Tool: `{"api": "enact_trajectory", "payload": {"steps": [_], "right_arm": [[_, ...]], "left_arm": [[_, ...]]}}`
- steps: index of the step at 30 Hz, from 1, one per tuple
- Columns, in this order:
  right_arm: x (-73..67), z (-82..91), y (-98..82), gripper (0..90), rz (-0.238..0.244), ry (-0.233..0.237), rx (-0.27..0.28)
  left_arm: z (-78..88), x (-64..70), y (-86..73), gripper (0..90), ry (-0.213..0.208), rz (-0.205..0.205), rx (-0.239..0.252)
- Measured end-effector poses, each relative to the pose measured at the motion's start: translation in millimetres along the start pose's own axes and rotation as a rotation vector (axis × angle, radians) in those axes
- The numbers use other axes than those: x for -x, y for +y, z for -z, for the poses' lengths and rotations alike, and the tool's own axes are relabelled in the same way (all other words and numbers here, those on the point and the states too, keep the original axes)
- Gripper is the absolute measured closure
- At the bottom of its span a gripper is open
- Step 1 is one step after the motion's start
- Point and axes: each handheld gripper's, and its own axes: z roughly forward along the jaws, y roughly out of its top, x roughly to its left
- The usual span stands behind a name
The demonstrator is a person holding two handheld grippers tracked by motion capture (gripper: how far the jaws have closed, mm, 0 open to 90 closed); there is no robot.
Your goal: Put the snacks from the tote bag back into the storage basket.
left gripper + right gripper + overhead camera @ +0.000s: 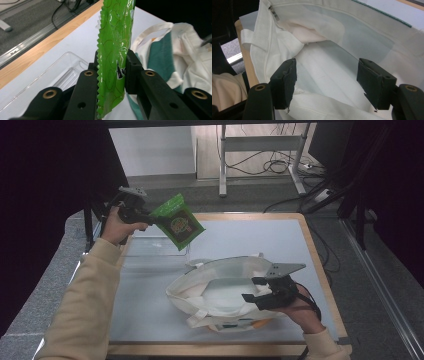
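Observation:
A green snack packet (180, 224) hangs in the air over the table's back left, and my left gripper (154, 218) is shut on its lower edge. The left gripper view has the packet (115, 30) standing upright, pinched between the jaws of the left gripper (112, 66). A white tote bag (172, 295) lies near the front of the table with its mouth wide open. My right gripper (251, 290) is at the bag's right rim, open. In the right gripper view its jaws (327, 75) stand far apart over the bag's pale inside (274, 37), the left one touching the rim fabric.
A clear plastic tray (150, 251) sits on the white mat (260, 240) at the back left, just below the lifted packet. The wooden table edge (320, 265) runs along the right. Behind the table are desk legs (222, 165) and floor cables.

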Motion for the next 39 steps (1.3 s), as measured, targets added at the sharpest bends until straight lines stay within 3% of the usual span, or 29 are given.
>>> {"api": "enact_trajectory", "payload": {"steps": [8, 19, 26, 39], "right_arm": [[1.1, 0.2, -2.7, 32.0, -0.004, -0.004, -0.005], [0.8, -2.1, -3.3, 32.0, 0.0, -0.002, -0.017], [1.1, -3.9, -3.9, 32.0, 0.001, -0.002, -0.023], [2.5, -8.2, -6.0, 31.9, -0.003, -0.001, -0.039]], "left_arm": [[-4.8, -15.0, -2.6, 75.8, 0.024, 0.001, -0.054], [1.5, -17.2, 0.9, 75.7, 0.027, -0.046, -0.092], [0.2, -19.6, 5.5, 75.8, 0.037, -0.08, -0.15], [0.9, -38.3, 9.9, 75.7, 0.035, -0.112, -0.195]]}}
